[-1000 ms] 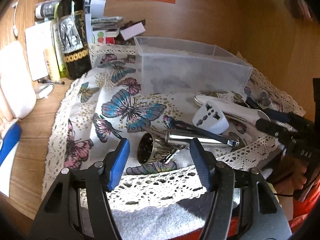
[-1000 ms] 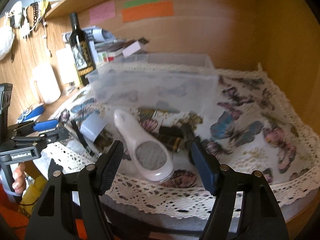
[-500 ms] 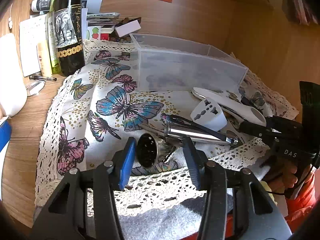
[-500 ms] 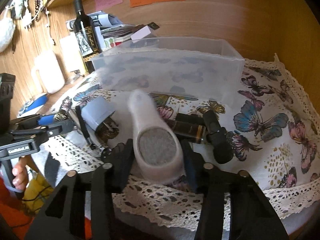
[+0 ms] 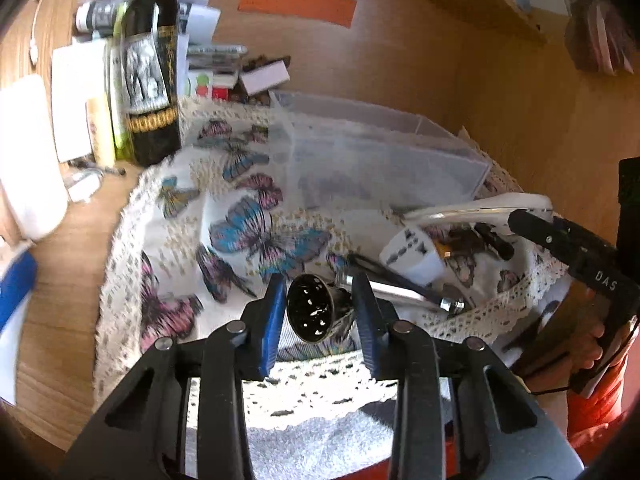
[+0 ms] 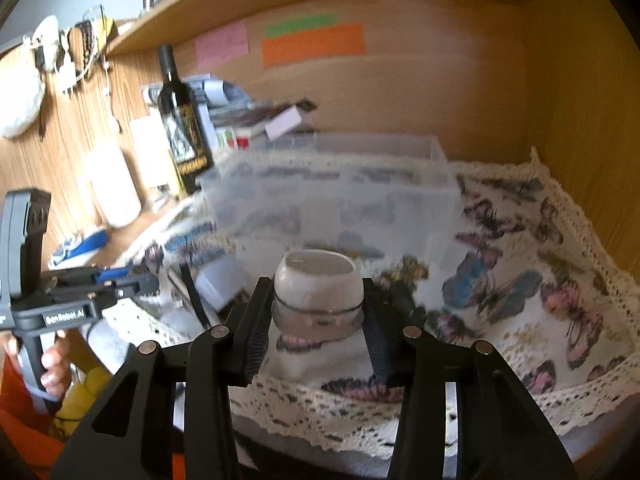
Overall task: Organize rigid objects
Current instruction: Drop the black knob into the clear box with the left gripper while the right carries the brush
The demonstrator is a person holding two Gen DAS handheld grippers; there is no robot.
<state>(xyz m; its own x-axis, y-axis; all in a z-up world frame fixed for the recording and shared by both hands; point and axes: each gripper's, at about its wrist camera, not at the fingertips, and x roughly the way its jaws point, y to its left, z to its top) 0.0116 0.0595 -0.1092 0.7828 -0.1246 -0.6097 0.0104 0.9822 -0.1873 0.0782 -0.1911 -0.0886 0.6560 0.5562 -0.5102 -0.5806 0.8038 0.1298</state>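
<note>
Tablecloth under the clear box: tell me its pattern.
The tablecloth is white with blue and pink butterflies, gold dots and a lace edge, clearest in the left wrist view.

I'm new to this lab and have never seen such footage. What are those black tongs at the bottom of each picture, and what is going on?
There is no robot: a person holds a two-finger gripper in each hand, and each picture comes from a fisheye camera on one gripper, looking along its fingers. The left gripper, whose jaws have just been closing, clamps a small metal strainer. The right gripper clamps a white lint shaver, lifted off the cloth. On the butterfly cloth lie a clear bin, a white plug adapter and a metal tool. A wine bottle stands behind. The other gripper shows at each picture's edge.
</note>
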